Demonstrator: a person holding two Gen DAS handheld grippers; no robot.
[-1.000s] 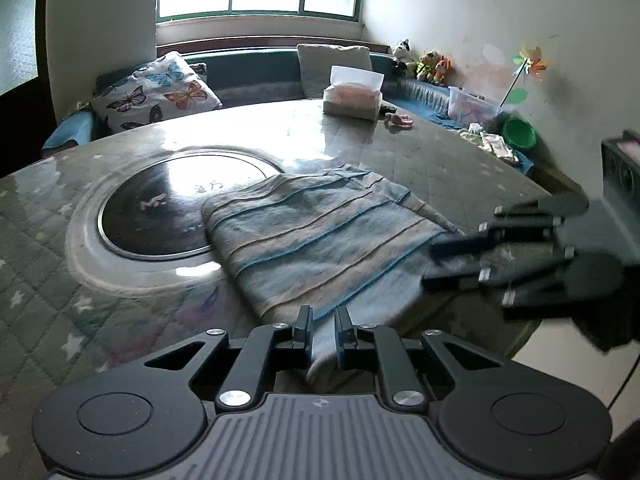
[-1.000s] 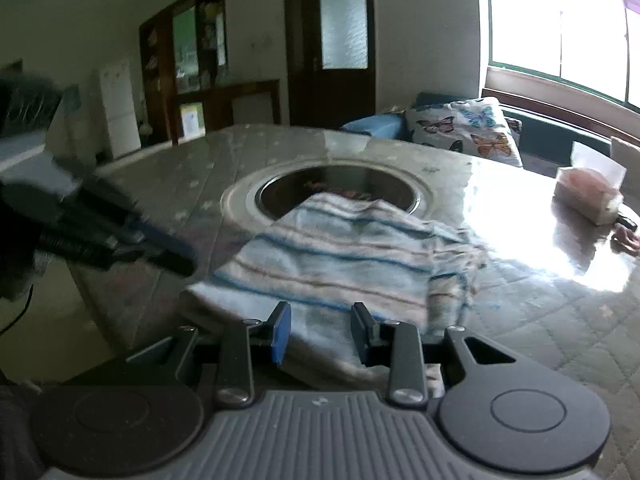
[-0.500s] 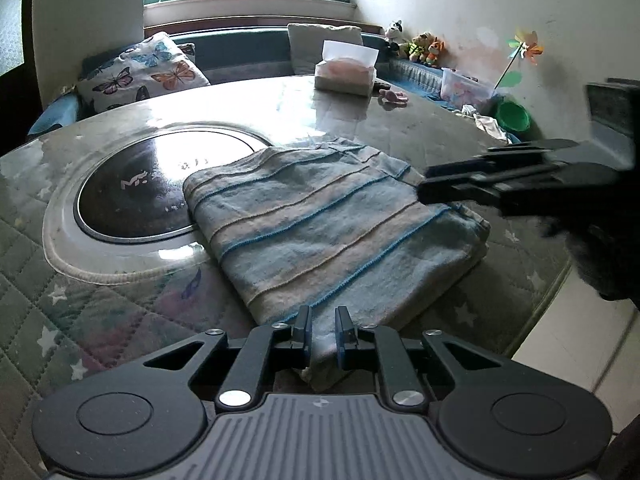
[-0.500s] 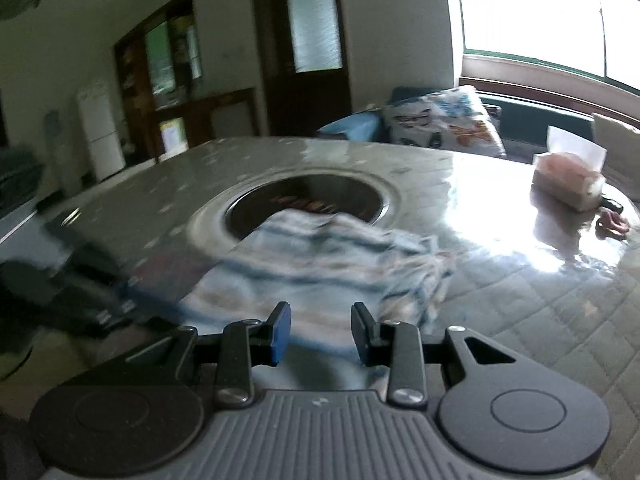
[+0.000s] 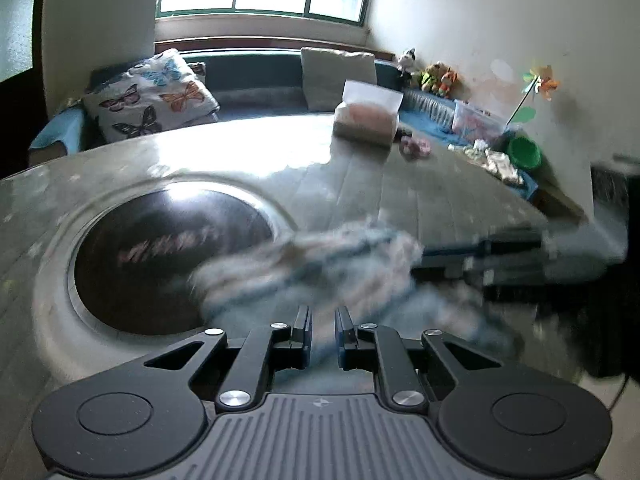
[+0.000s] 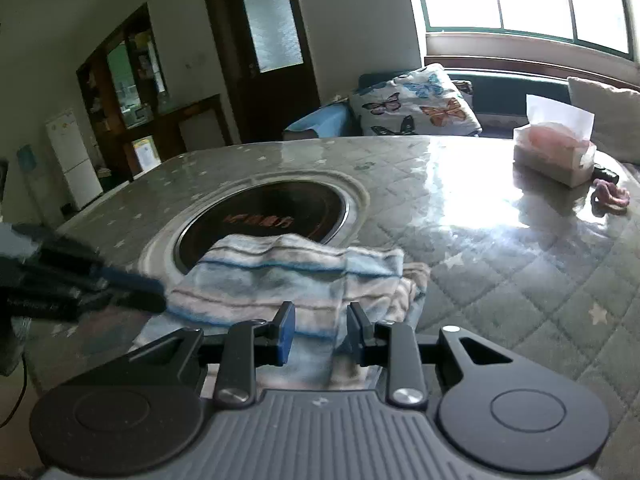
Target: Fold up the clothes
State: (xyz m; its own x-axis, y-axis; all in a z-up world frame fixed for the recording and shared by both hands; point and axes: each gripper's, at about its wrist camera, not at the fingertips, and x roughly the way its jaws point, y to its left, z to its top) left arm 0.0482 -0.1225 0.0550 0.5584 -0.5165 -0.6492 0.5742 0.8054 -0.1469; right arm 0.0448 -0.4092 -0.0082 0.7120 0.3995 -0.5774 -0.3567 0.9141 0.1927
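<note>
A tissue box (image 6: 554, 156) stands at the right of the right wrist frame on the tabletop (image 6: 500, 248), with a white sheet sticking up from its top; in the left wrist frame the same box (image 5: 367, 120) sits above centre. Farther back at the right of that frame a clear tub (image 5: 478, 122) holds something pinkish that cannot be made out, and a green bowl (image 5: 524, 151) sits beside it.

The striped cloth (image 6: 296, 280), pale blue and beige with darker blue lines, lies bunched in the lower centre of the right wrist frame, its far edge lapping the rim of the round dark inset (image 6: 264, 220). Its stripes and long side run left to right across that frame. In the left wrist frame the cloth (image 5: 320, 264) is a motion-blurred smear.

The left claw (image 5: 322, 326) has its fingers drawn close with cloth between them, probably pinching it, though blur hides the contact. The right claw (image 6: 320, 330) stands parted, cloth lying in the gap, untouched by the pads.
</note>
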